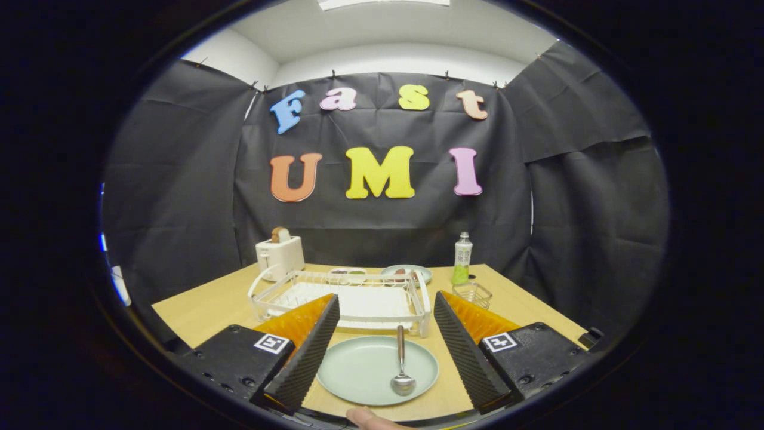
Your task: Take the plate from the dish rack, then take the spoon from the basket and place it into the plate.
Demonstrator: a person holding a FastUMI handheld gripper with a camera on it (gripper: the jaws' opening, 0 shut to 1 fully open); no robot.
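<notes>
A pale green plate (364, 370) lies flat on the wooden table (203, 307), between my two fingers and near the table's front edge. A metal spoon (401, 367) rests in the plate, bowl toward me and handle pointing at the rack. The white dish rack (352, 295) stands just beyond the plate with nothing upright in it. A small clear wire basket (472, 294) sits to the right of the rack, beyond my right finger. My gripper (387, 313) is open, its fingers spread to either side of the plate and holding nothing.
A white toaster (279, 255) with bread stands at the back left. Behind the rack are a second plate (407, 272) with food and a small dish (347, 273). A green-bottomed bottle (462, 258) stands at the back right. A fingertip (370, 418) shows at the near edge.
</notes>
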